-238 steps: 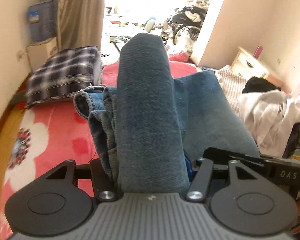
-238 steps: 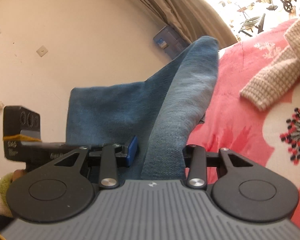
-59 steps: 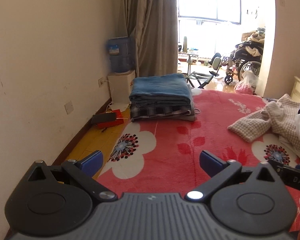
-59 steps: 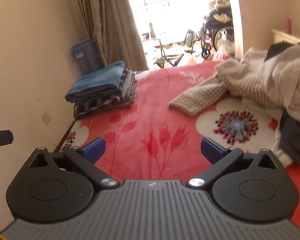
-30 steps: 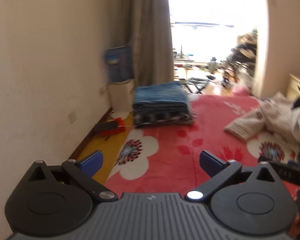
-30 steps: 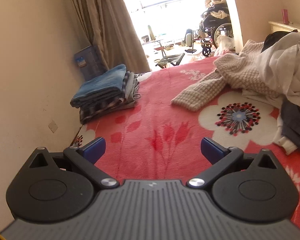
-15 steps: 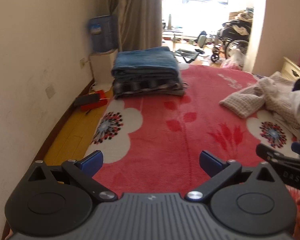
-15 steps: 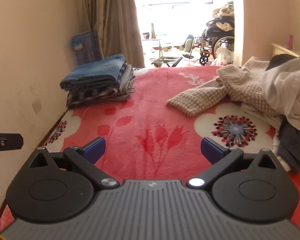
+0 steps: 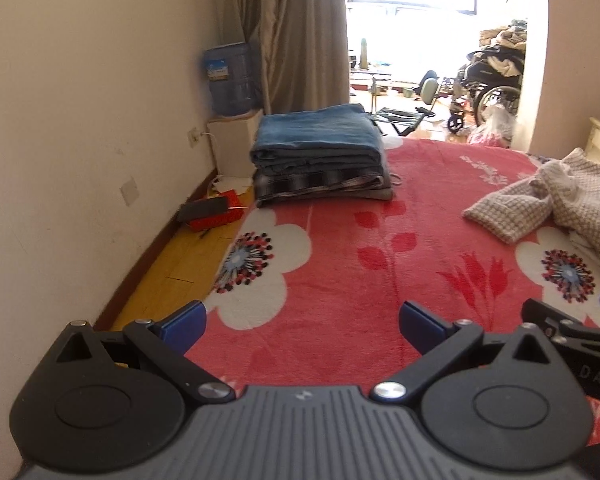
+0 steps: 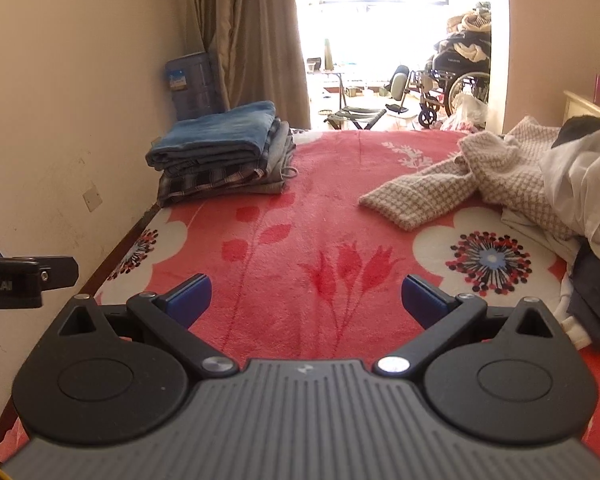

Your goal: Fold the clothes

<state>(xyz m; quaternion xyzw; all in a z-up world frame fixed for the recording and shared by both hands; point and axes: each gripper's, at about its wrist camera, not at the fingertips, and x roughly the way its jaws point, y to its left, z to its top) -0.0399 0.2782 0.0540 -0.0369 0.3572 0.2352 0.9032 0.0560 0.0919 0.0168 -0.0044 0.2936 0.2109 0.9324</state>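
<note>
A folded blue denim garment lay flat on top of a neat stack of folded clothes at the far left corner of the red floral fleece blanket, its folded edge facing the cameras and its long axis running across the bed, parallel to the far edge. Beneath it sat a folded dark plaid garment. Well apart to the right, a beige waffle-knit sweater sprawled unfolded, one sleeve pointing toward the blanket's middle, beside a heap of white and dark clothes. The left gripper hovered over the near blanket with its blue pads spread wide, holding nothing. The right gripper was likewise spread wide and empty. A blue water jug stood by the brown curtain.
</note>
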